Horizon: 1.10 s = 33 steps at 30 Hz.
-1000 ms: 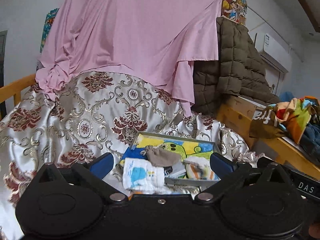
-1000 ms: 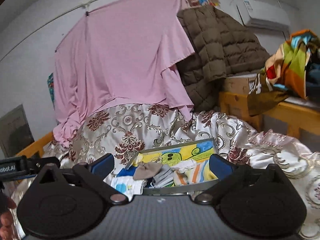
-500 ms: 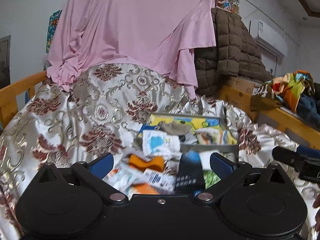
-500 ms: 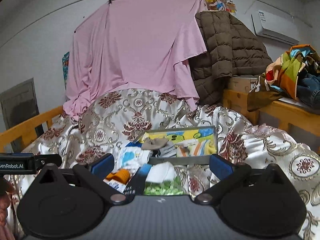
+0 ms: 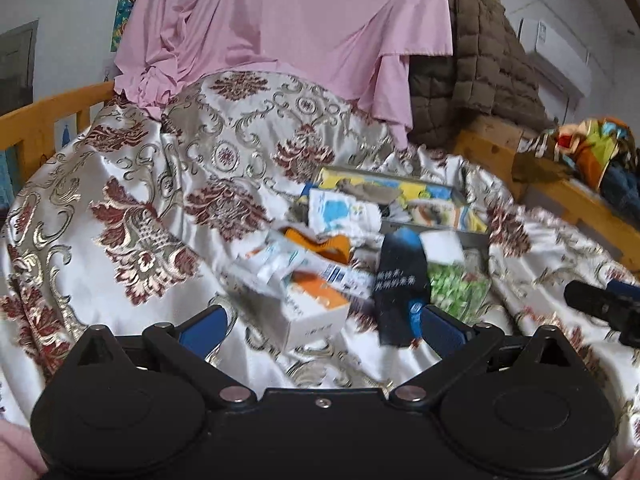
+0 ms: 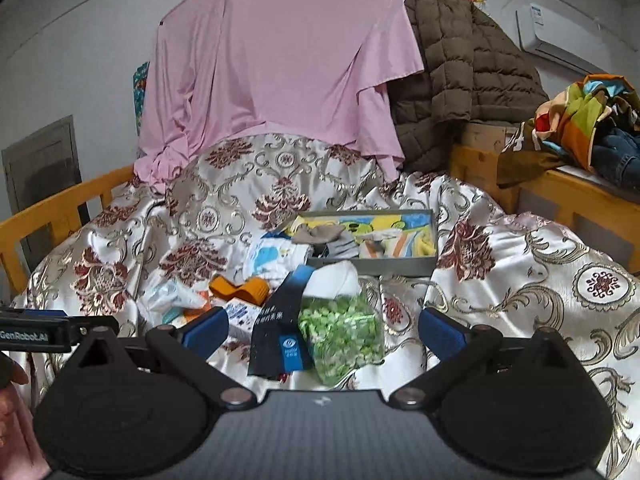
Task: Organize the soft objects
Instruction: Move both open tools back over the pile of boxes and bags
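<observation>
A shallow grey tray (image 6: 376, 265) with a colourful cartoon lining lies on the patterned bedspread (image 6: 500, 264). Inside it are a brown sock (image 6: 316, 234) and a grey striped sock (image 6: 340, 248). A white cloth with a blue whale (image 6: 276, 256) hangs over its left corner. In front lie a white sock (image 6: 334, 278), an orange band (image 6: 240, 288), a dark packet (image 6: 280, 320), a green bag (image 6: 340, 328) and a white box (image 5: 308, 312). My left gripper (image 5: 320, 326) and right gripper (image 6: 322, 328) both stand open above this pile, holding nothing.
A pink sheet (image 6: 280, 60) and a brown quilted coat (image 6: 468, 76) hang behind the bed. Wooden rails run along the left (image 6: 48, 216). A wooden shelf with a heap of colourful clothes (image 6: 588, 120) stands at the right. The bedspread rises in a mound behind the tray.
Both grippers have drawn back from the tray and tilted down, so the loose items in front of it have come into view. Both remain open.
</observation>
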Motion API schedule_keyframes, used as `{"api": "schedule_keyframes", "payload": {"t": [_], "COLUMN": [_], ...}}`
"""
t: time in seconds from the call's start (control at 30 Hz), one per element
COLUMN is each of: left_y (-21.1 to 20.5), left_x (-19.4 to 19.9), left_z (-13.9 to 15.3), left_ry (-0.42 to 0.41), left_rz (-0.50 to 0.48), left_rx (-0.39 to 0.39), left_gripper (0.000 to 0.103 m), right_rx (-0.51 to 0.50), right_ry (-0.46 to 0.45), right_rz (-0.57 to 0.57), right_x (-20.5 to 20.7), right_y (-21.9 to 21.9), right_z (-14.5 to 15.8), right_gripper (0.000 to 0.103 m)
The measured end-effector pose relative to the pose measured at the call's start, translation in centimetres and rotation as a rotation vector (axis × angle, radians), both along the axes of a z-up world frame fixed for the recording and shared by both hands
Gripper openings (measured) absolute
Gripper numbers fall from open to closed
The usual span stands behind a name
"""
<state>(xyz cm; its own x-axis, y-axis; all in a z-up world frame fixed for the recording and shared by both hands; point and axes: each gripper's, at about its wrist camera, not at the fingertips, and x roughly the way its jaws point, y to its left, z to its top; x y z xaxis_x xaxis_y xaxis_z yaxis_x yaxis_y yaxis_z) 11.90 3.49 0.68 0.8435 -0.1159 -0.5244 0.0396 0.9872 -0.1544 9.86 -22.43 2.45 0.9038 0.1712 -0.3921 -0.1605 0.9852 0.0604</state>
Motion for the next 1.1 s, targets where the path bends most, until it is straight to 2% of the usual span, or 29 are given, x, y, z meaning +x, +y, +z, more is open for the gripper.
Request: {"api": "schedule_keyframes", "payload": {"t": [0.07,0.13,0.2,0.33,0.43,0.57,0.7,0.87,0.97,1.1], "left_y": [0.0,0.2,0.3,0.7,0.9,1.2,1.4,2.1,2.4,2.6], "left_x": [0.1,0.4,0.6,0.9,1.6,2.6,3.0,4.5,5.8,7.5], "left_z": [-0.2,-0.6,-1.0,-1.3,-1.8,-2.6,-2.9,-3.0,-2.9,-2.6], "left_ry": [0.034,0.103,0.139,0.154,0.203,0.273,0.282,0.296,0.296,0.331], "left_rz": [-0.006,-0.035,-0.035,0.005,0.045,0.051,0.058,0.09,0.1,0.054], "left_rx": [-0.004,-0.049,-0.08,-0.078,-0.066,-0.086,-0.089,-0.086,-0.041,0.007], "left_gripper": [0.102,0.102,0.102,0.102,0.102,0.102,0.102,0.102,0.102,0.102], "right_rx": [-0.024,-0.041,-0.059,-0.083,-0.074,-0.068,-0.042,-0.009,0.012,0.066], "right_ry": [0.022,0.043,0.08,0.144,0.2,0.268,0.326,0.352,0.355,0.352], "right_rz": [0.018,0.035,0.052,0.068,0.089,0.115,0.126,0.133,0.14,0.159], "right_x": [0.1,0.3,0.7,1.6,2.4,3.7,5.1,6.3,7.1,8.1], "right_y": [0.6,1.1,1.7,2.6,3.2,3.8,4.2,4.6,4.8,5.0], "right_z": [-0.4,-0.8,-1.4,-2.4,-3.3,-4.6,-5.8,-7.0,-7.7,-8.3], "right_gripper": [0.103,0.103,0.103,0.103,0.103,0.103,0.103,0.103,0.103,0.103]}}
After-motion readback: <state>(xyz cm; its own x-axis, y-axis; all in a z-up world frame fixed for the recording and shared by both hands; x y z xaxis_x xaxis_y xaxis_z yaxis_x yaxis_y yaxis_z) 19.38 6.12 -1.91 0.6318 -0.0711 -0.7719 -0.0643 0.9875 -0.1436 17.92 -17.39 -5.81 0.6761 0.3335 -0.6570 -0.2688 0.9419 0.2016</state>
